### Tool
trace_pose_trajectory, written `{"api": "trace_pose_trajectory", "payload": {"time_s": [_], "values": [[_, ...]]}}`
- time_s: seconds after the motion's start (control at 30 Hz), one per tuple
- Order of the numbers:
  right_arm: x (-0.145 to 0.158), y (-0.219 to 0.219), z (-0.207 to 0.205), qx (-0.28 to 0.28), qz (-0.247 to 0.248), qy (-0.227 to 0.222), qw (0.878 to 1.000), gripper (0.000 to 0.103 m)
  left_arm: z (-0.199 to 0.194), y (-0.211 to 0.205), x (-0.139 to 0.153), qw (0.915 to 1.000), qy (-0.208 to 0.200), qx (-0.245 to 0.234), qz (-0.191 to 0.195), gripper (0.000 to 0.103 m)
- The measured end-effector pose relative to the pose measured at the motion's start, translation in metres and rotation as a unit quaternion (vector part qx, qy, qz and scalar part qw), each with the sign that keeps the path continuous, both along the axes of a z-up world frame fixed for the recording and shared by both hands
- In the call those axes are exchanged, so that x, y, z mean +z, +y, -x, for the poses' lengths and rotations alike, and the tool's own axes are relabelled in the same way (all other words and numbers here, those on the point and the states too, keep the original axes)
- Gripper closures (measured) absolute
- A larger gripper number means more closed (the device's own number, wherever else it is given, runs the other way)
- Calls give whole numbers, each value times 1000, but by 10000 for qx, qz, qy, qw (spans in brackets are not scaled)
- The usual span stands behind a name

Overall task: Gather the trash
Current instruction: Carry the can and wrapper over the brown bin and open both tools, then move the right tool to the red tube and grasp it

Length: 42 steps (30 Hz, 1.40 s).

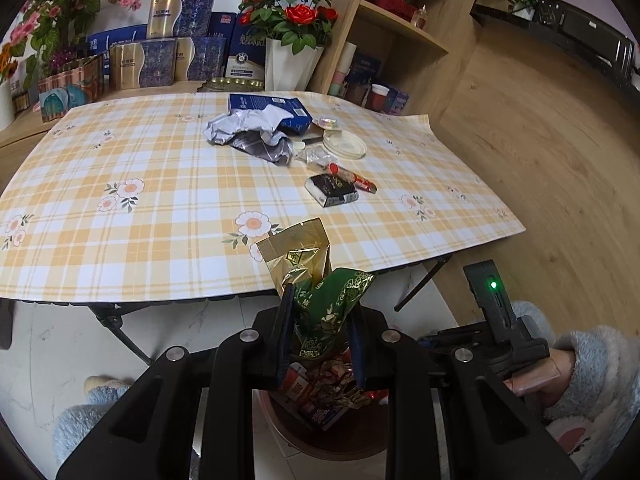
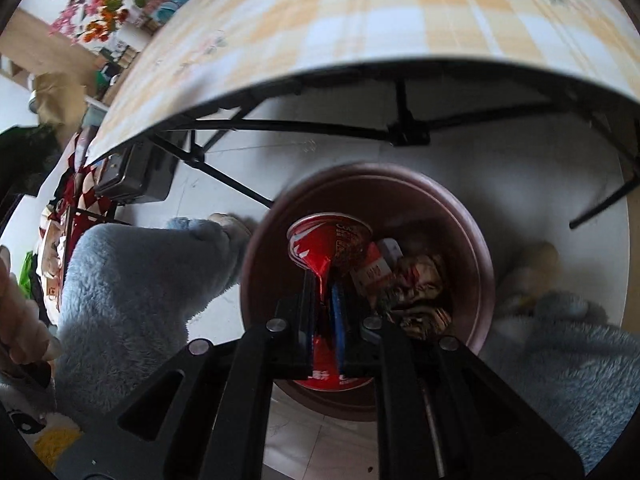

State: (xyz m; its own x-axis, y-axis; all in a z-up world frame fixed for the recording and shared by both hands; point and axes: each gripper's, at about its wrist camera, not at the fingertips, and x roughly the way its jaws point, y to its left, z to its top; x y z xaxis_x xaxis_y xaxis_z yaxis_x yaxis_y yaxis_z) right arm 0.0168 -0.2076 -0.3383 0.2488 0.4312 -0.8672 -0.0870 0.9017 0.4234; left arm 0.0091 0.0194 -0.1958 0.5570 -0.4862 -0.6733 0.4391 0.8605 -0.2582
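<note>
My left gripper [image 1: 322,300] is shut on a green and gold wrapper [image 1: 334,304] and holds it over the brown round trash bin [image 1: 340,440], in front of the table edge. My right gripper [image 2: 322,284] is shut on a red paper cup [image 2: 328,240] and holds it inside the mouth of the trash bin [image 2: 264,248], which holds several wrappers and a red box. More trash lies on the table: crumpled silver foil [image 1: 244,128], a blue box [image 1: 276,108], a black packet [image 1: 332,190], a red tube [image 1: 354,178] and plastic lids [image 1: 346,144].
The checked tablecloth [image 1: 160,200] covers a folding table with black legs [image 2: 224,176]. Boxes and flower pots [image 1: 294,20] stand at the far edge. A wooden shelf [image 1: 400,32] is at the right. My fuzzy blue slippers [image 2: 140,292] flank the bin.
</note>
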Motion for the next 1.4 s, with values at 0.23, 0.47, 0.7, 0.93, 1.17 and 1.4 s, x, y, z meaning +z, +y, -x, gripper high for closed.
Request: {"api": "trace_pose_trajectory", "payload": {"time_s": [0.23, 0.47, 0.7, 0.93, 1.17, 1.4], "values": [[23, -20, 0, -267, -3, -459, 9986, 32, -2, -10, -13, 9998, 43, -206, -43, 80], [88, -49, 7, -496, 412, -1706, 9832, 6, 1, -34, -36, 9970, 241, -638, -355, 80], [137, -84, 10, -866, 870, -2470, 9612, 6, 4, -62, -70, 9868, 700, -1145, -907, 79], [165, -105, 12, -1112, 960, -2790, 9490, 6, 2, -84, -103, 9727, 1120, -1422, -1450, 79], [174, -108, 12, -1231, 963, -2911, 9438, 6, -2, -93, -123, 9620, 1363, -1550, -1789, 78], [170, -107, 10, -1287, 1056, -2832, 9445, 6, -7, -87, -111, 9735, 1087, -1275, -1557, 35]]}}
